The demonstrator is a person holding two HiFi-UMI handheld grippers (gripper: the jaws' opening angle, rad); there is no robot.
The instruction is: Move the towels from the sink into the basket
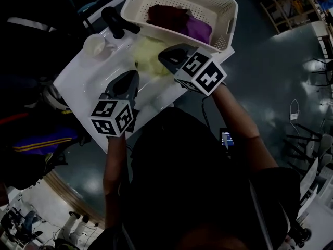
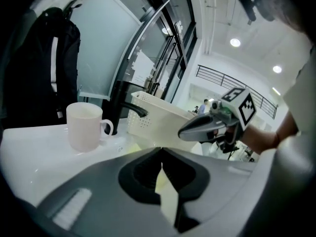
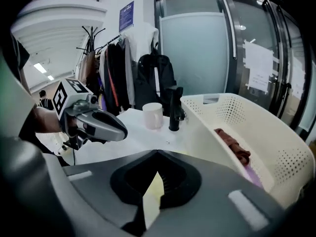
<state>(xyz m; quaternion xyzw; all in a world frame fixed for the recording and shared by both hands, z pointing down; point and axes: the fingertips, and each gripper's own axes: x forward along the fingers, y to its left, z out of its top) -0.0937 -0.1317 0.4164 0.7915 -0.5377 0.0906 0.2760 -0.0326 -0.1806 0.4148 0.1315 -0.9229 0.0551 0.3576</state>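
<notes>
"Beneath and just ahead of the right gripper (image 1: 165,56) lies a pale yellow towel (image 1: 148,53), bunched in the sink (image 1: 86,74). Which step would you call this?"

"The approach for a pick, I'd judge. A maroon towel (image 1: 166,14) and a purple towel (image 1: 200,29) already lie in the basket (image 1: 229,14), which stands just beyond the right gripper. The yellow towel looks like the only one left to move."

"Is either gripper holding anything?"

"No. The right gripper's jaws meet tip to tip with nothing between them, and only the yellow cloth beyond shows through the slit below the tips. The left gripper (image 1: 131,78) reads the same in its own view: jaws together, empty."

"So what does the next move call for?"

"Opening the jaws first, because closed tips would only push the cloth about. After that, lower onto a raised fold, close on it, lift clear of the sink and carry it over the basket's near wall."

"And how are the arms set?"

"Both forearms reach forward from the body with the marker cubes facing up. The right gripper tilts down more steeply, its tips over the towel's right edge. The left gripper sits nearer the person, its tips aimed at the towel's near side, with the black tap (image 1: 115,22) and white mug (image 1: 95,45) ahead and to its left."
</notes>
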